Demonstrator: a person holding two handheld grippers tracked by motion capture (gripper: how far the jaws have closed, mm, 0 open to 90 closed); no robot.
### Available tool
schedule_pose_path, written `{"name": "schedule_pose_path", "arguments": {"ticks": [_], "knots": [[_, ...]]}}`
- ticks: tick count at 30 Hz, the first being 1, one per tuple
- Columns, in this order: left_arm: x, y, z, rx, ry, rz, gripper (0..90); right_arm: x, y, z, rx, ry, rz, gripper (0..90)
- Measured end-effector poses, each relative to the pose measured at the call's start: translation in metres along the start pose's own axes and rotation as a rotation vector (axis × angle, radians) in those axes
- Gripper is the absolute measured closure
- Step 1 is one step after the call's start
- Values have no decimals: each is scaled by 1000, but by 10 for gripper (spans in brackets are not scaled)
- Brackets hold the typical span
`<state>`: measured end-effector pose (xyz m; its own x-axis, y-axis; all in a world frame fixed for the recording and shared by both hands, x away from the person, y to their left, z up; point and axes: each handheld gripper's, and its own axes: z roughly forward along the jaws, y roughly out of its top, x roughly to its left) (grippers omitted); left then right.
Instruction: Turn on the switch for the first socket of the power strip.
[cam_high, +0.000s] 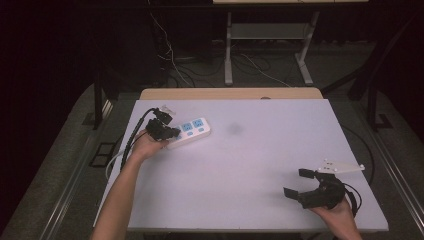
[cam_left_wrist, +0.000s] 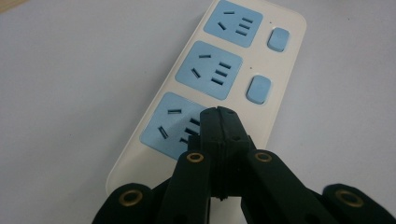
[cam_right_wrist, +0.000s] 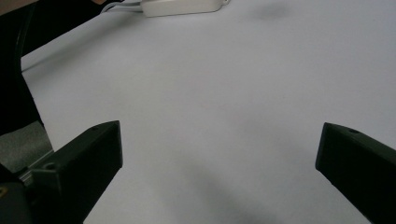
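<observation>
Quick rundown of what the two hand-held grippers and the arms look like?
Both hand-held grippers are black. The left hand-held gripper has flat linkage arms with brass-coloured rivets and thick black cables trailing back. The right hand-held gripper has blocky rectangular jaw tips, a pale three-cornered plate on top and a black cable. The forearms are bare, with no sleeves or gloves in view.

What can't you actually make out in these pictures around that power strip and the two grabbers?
- Left gripper view: the left gripper, jaws pressed together, covers part of the nearest socket and any switch beside it on the power strip.
- High view: the left gripper and hand hide the strip's near end; whether the tips touch it is unclear.
- Right gripper view: the top edge crops the strip.
</observation>
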<state>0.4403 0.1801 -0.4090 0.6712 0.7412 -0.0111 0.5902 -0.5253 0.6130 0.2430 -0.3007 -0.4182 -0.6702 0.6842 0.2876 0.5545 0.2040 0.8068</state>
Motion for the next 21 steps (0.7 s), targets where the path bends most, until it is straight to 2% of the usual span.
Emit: {"name": "schedule_pose_path", "arguments": {"ticks": [1,5,7,13,16,21], "knots": [[-1,0,0,-1,7,5,897,-2,0,-2,-8,-9,7,1],[2,-5,-1,-33,-12,-44,896,-5,0,-4,-14,-18,18,2],[3,-6,-1,-42,-13,-51,895,-6,-1,-5,-15,-22,19,1],[3,-10,-6,-26,-19,-33,895,-6,0,-2,-8,-17,16,1],[2,-12,-9,-46,-46,-37,895,-5,0,-2,-8,-15,15,1],[-3,-9,-6,-46,-60,-27,895,-5,0,-2,-6,-15,14,1]]}}
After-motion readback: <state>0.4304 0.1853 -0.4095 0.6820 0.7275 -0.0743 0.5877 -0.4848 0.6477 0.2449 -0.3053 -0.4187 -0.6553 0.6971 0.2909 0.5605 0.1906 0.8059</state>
